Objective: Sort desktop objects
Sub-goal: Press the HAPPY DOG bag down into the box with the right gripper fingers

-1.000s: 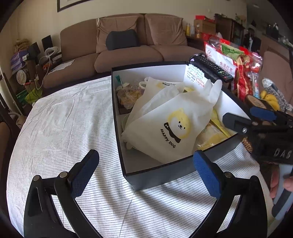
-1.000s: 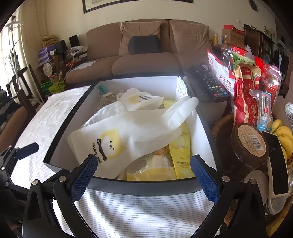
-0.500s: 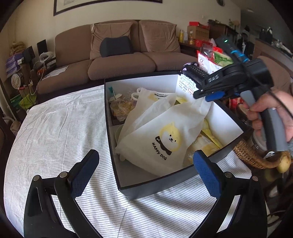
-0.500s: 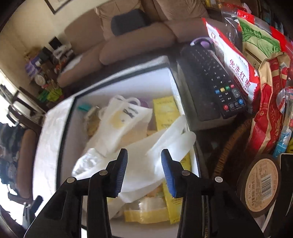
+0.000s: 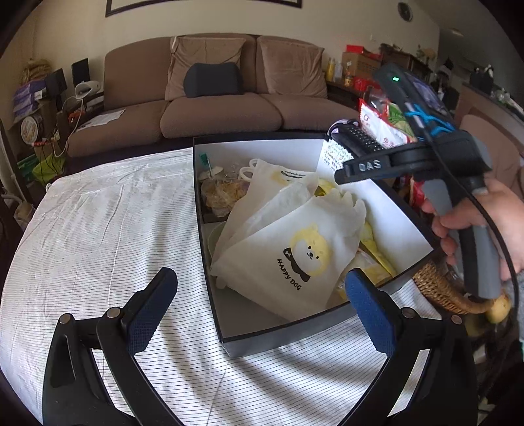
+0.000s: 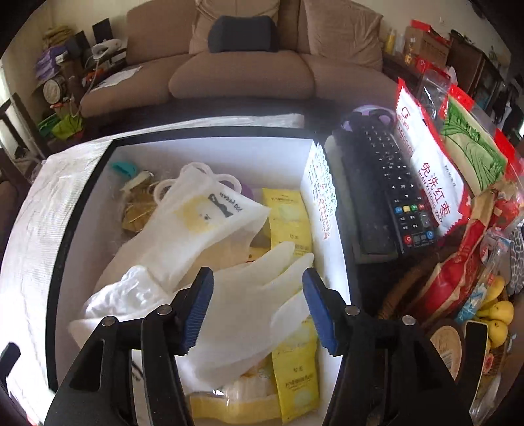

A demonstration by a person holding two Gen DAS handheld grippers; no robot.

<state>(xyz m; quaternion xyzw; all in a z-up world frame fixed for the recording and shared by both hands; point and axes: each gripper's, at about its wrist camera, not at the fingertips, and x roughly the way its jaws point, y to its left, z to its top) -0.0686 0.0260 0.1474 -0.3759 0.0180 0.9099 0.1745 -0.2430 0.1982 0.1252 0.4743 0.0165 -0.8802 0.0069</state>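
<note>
2 grippers, left [image 5: 258, 303] and right [image 6: 257, 309], jaws spread; 2 dog bags [image 5: 294, 259] in 1 box [image 5: 281, 331].

A brown sofa [image 5: 209, 108] stands along the far wall, with two tan cushions [image 5: 291, 65] propped on its back and a dark lumbar pillow [image 5: 213, 80] between them. On the left – a cluttered corner with stacked boxes [image 5: 28, 95] and a round clock [image 5: 28, 126]. A framed picture [image 5: 203, 3] hangs above the sofa, cut off by the top edge. A white striped tablecloth [image 5: 98, 229] covers the near table. On the far right – a dark cabinet [image 6: 468, 65] with cardboard boxes [image 6: 425, 42] beside it.
</note>
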